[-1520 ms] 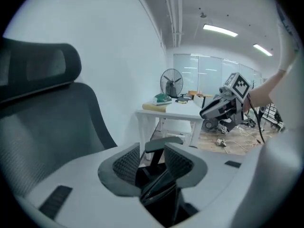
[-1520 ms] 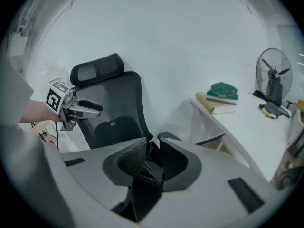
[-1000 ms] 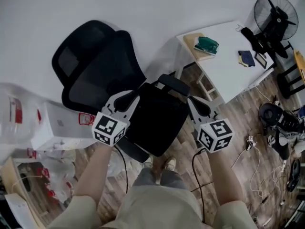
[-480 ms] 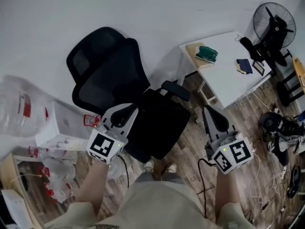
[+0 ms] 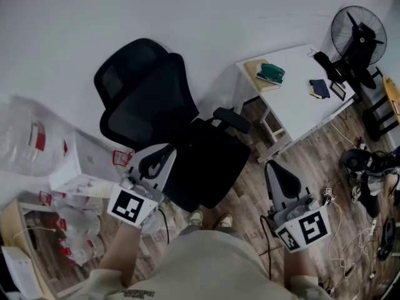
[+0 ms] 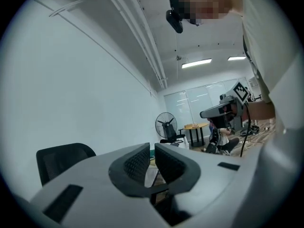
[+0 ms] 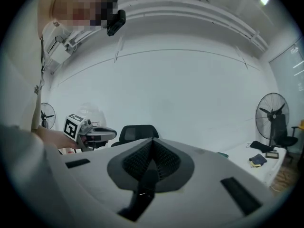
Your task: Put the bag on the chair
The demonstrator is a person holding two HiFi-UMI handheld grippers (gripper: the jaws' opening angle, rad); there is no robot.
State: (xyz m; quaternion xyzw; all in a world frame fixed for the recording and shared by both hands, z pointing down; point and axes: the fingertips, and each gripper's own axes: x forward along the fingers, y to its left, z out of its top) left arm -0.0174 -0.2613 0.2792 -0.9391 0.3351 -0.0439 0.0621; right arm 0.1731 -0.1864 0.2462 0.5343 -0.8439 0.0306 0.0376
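Head view: the bag (image 5: 209,164) is taken to be the flat black mass lying on the seat of the chair (image 5: 147,99). Black lies on black, so its edges cannot be traced and its seating is unconfirmed. Neither gripper is on it. The left gripper (image 5: 165,150) is held just beside the seat's near-left edge, its jaws just closed with nothing between them. The right gripper (image 5: 275,166) is held well apart over the floor (image 5: 250,195), jaws together and empty.

Risks, as judged:
- If the bag overhangs the front edge, it could slide off.
- A knock from the left gripper could swivel the chair and shed the bag.
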